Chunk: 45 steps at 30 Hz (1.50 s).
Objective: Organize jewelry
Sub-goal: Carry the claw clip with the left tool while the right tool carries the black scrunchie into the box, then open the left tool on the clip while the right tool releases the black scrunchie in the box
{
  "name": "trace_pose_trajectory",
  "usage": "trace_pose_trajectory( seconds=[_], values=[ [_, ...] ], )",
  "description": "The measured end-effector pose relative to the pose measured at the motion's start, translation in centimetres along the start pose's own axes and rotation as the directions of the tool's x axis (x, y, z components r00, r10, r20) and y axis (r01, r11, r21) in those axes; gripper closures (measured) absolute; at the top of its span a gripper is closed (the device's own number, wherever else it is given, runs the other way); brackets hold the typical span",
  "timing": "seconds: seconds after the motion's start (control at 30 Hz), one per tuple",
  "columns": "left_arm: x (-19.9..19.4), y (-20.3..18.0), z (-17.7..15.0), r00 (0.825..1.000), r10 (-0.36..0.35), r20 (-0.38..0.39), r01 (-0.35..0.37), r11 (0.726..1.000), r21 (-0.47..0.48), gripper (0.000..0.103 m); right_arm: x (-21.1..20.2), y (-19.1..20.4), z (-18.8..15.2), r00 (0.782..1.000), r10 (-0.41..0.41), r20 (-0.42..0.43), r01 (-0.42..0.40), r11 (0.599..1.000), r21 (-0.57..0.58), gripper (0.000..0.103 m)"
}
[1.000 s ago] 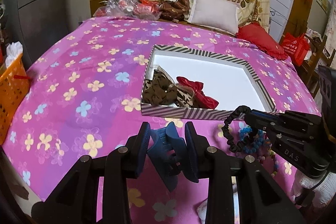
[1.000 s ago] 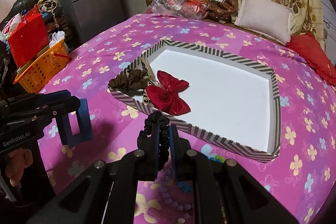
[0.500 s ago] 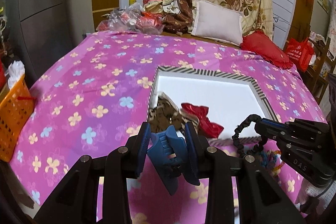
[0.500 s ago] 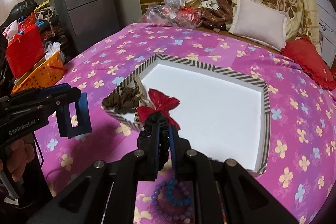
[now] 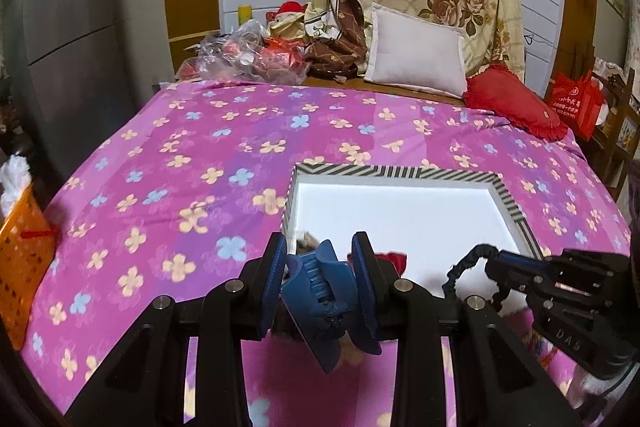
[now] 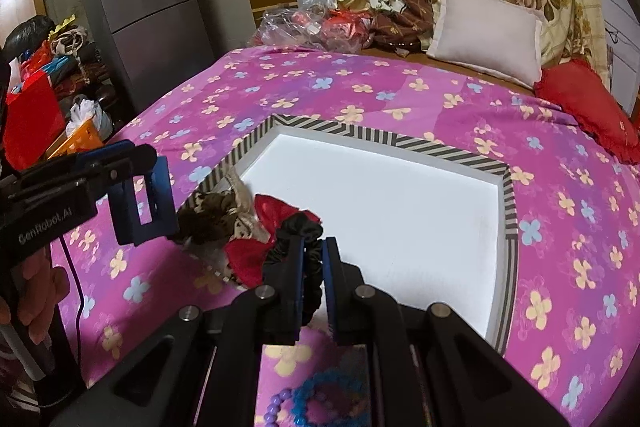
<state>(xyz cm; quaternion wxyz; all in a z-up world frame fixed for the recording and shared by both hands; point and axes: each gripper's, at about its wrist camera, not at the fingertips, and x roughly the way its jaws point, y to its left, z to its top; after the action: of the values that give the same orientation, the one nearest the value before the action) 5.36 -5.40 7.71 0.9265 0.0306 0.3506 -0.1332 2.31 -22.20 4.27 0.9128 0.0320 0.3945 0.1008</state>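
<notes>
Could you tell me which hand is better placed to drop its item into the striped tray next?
Probably right: its gripper holds the black scrunchie over the tray's white floor.
</notes>
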Motion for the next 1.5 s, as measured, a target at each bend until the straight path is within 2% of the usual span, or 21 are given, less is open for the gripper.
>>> trace_pose_trajectory(
  seconds=[0.3, 0.53, 0.87, 0.93, 1.0, 1.07, 1.1, 1.37, 1.5],
  values=[
    [5.3, 0.5, 2.8, 0.999, -0.03, -0.044, 0.029, 0.999, -0.026, 0.067, 5.4, -3.2, 2.3, 0.997, 0.015, -0.078, -0.009, 0.997, 0.08, 0.094],
    [9.4, 0.8, 2.7, 0.995, 0.034, -0.095, -0.036, 0.999, -0.012, 0.067, 10.0, -5.6, 3.2, 0.981, -0.043, -0.192, 0.063, 0.993, 0.1, 0.094],
    [11.9, 0.8, 2.7, 0.989, 0.079, -0.126, -0.08, 0.997, -0.006, 0.067, 13.5, -3.8, 4.3, 0.97, -0.018, -0.242, 0.037, 0.997, 0.072, 0.094],
    [12.0, 0.7, 2.6, 0.989, 0.079, -0.126, -0.08, 0.997, -0.002, 0.067, 13.9, -3.5, 4.2, 0.97, 0.013, -0.244, 0.009, 0.996, 0.088, 0.091],
    [12.0, 0.8, 2.5, 0.989, 0.07, -0.13, -0.072, 0.997, -0.008, 0.067, 13.9, -3.3, 3.9, 0.969, 0.048, -0.243, -0.022, 0.994, 0.111, 0.08],
    [12.0, 1.2, 2.4, 0.99, 0.05, -0.135, -0.054, 0.998, -0.026, 0.066, 13.6, -3.3, 3.7, 0.971, 0.044, -0.235, -0.017, 0.993, 0.117, 0.068],
    [11.9, 1.4, 2.4, 0.989, 0.04, -0.143, -0.045, 0.998, -0.036, 0.066, 13.4, -3.4, 3.6, 0.972, 0.039, -0.23, -0.011, 0.993, 0.121, 0.066],
    [10.1, 2.6, 2.3, 0.99, -0.003, -0.139, -0.01, 0.996, -0.089, 0.052, 10.5, -4.7, 2.6, 0.983, 0.04, -0.179, -0.009, 0.986, 0.169, 0.061],
    [8.8, 3.0, 2.1, 0.991, -0.006, -0.134, -0.008, 0.995, -0.099, 0.05, 9.0, -4.7, 2.1, 0.986, 0.038, -0.165, -0.008, 0.984, 0.177, 0.059]
  ],
)
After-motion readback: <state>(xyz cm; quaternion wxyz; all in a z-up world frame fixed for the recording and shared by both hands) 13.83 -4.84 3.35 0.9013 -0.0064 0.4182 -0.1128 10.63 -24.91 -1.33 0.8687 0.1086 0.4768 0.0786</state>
